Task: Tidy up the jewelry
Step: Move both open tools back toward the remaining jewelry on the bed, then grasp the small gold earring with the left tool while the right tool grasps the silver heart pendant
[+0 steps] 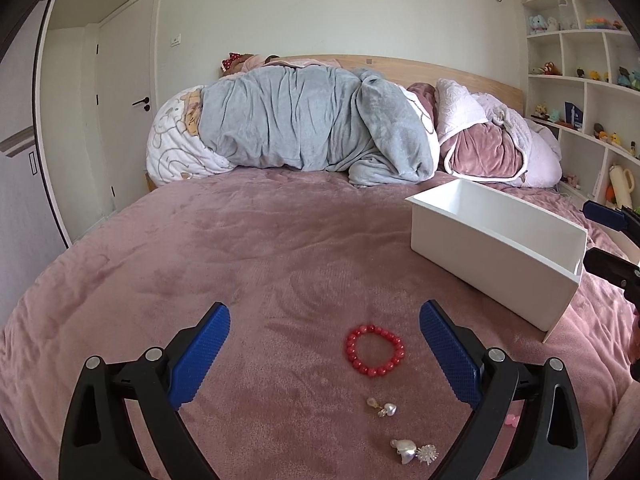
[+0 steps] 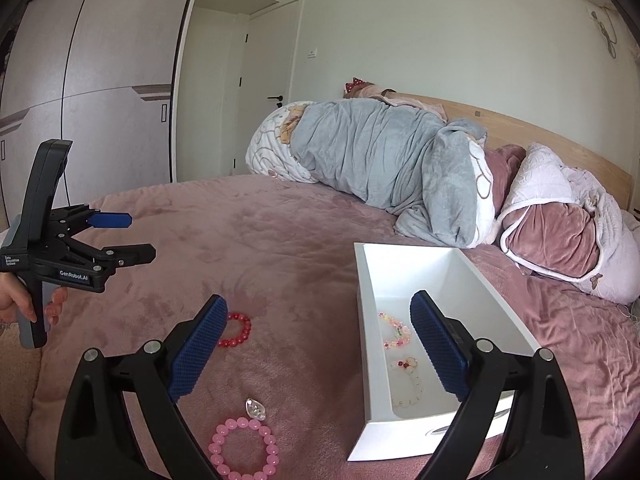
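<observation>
A red bead bracelet lies on the pink bed cover, between the fingers of my open, empty left gripper; it also shows in the right wrist view. Two pearl earrings lie nearer the camera. A white box stands to the right; it holds two pale bead bracelets. My right gripper is open and empty above the box's near left wall. A pink bead bracelet and a clear pendant lie beneath it. The left gripper shows at the left there.
Rolled grey, patterned and pink quilts lie along the wooden headboard. White shelves with toys stand at the right. A door and wardrobe stand at the left. A small pink item lies by the left gripper's right finger.
</observation>
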Available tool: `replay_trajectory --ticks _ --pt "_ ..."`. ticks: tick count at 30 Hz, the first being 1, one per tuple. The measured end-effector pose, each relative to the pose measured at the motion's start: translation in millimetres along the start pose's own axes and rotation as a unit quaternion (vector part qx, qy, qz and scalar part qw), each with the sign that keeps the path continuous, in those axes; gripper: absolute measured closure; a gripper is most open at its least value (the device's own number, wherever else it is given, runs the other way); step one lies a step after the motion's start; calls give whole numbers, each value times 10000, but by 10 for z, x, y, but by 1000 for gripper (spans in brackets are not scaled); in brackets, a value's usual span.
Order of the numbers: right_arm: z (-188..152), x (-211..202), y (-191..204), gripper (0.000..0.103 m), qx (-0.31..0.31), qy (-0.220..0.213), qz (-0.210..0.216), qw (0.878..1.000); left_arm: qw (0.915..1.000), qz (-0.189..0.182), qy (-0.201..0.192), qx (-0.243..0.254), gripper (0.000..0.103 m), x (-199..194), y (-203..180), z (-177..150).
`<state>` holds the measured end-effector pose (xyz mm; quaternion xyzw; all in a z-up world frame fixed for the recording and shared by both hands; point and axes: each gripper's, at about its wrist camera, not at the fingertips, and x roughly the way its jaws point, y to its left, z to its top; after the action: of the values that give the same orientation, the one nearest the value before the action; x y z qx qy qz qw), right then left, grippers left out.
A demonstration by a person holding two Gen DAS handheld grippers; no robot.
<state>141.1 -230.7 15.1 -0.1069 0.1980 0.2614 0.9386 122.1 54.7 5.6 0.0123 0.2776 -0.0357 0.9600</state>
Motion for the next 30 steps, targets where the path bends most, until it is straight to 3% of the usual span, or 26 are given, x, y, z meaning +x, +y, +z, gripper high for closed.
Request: replay_trajectory --ticks 6,14,19,26,30 --pt "-77 164 256 19 -324 383 332 9982 9995 -154 174 -225 6 128 170 -295" --pt "-373 626 588 33 -727 1405 703 9849 9966 -565 513 -321 7 423 208 -497" --pt "-577 858 676 37 -845 1900 766 9751 9930 -967 673 4 21 611 33 -572" --pt "-702 1100 580 37 -481 2247 824 9697 9842 -1531 892 -43 31 803 -19 -682" --pt "-741 1205 491 48 -232 2418 860 9662 9785 -1754 1088 -41 40 917 -28 -744"
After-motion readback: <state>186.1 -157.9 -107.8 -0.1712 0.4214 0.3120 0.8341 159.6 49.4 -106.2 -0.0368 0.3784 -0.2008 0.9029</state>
